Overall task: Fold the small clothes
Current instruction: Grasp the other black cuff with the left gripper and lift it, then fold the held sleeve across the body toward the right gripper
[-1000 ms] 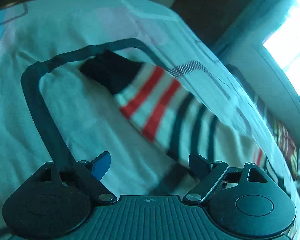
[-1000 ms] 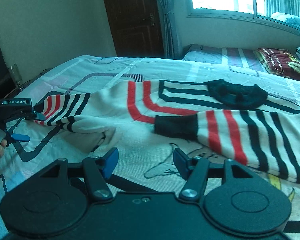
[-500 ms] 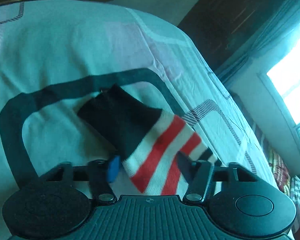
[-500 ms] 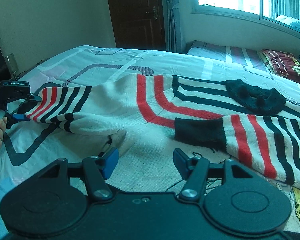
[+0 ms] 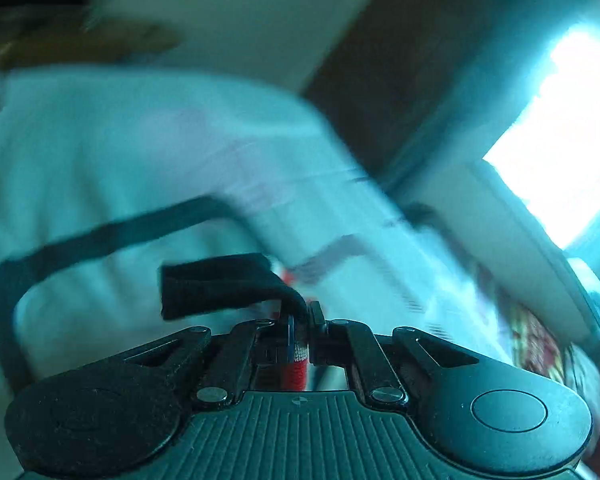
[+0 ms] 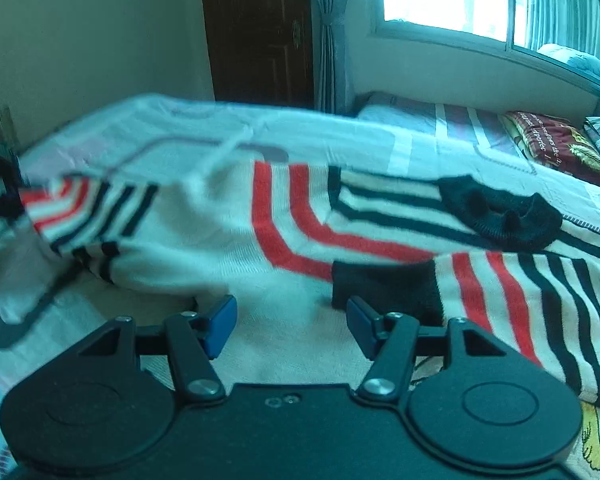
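Knitted and striped, the sweater [image 6: 228, 216] lay spread on the bed [image 6: 420, 140]; the left gripper [image 5: 299, 320] had just closed, pinching its black cuff [image 5: 216, 284] to fold that sleeve inward, while the right gripper [image 6: 290, 322] hovered spread beside the other cuff [image 6: 384, 284].

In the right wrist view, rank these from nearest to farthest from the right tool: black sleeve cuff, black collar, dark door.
1. black sleeve cuff, just ahead of the right tool, slightly right.
2. black collar, farther up the sweater, right.
3. dark door, past the bed, at the back wall.
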